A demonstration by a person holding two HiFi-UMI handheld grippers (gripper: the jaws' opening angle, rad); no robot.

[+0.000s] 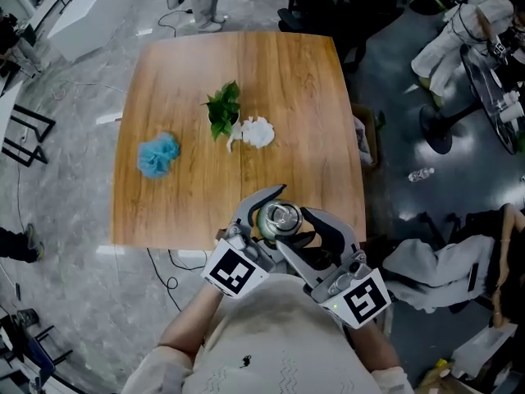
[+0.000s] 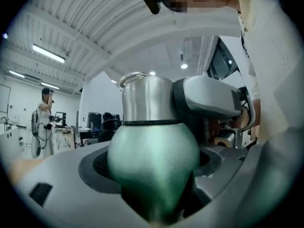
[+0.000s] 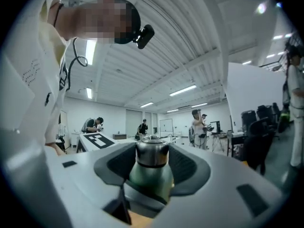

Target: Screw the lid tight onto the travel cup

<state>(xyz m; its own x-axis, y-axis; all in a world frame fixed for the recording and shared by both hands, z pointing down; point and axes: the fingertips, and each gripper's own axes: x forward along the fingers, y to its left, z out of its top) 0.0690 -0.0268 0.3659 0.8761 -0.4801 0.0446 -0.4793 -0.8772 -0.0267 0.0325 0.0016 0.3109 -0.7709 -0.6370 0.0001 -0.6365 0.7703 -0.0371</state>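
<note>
A green travel cup (image 1: pixel 264 230) with a steel lid (image 1: pixel 280 217) is held in the air over the front edge of the wooden table (image 1: pixel 295 80). My left gripper (image 1: pixel 261 216) is shut on the cup's green body (image 2: pixel 152 160), which fills the left gripper view. My right gripper (image 1: pixel 299 224) comes in from the right and is shut on the lid (image 3: pixel 152 156), with its dark pads on either side. One grey right finger (image 2: pixel 209 96) lies against the lid (image 2: pixel 145 99). The cup's base is hidden.
On the table lie a green leafy sprig (image 1: pixel 223 107), a white crumpled piece (image 1: pixel 256 132) and a blue puff (image 1: pixel 157 154). Chairs and clutter (image 1: pixel 459 48) stand on the floor to the right. Other people work in the background (image 3: pixel 199 127).
</note>
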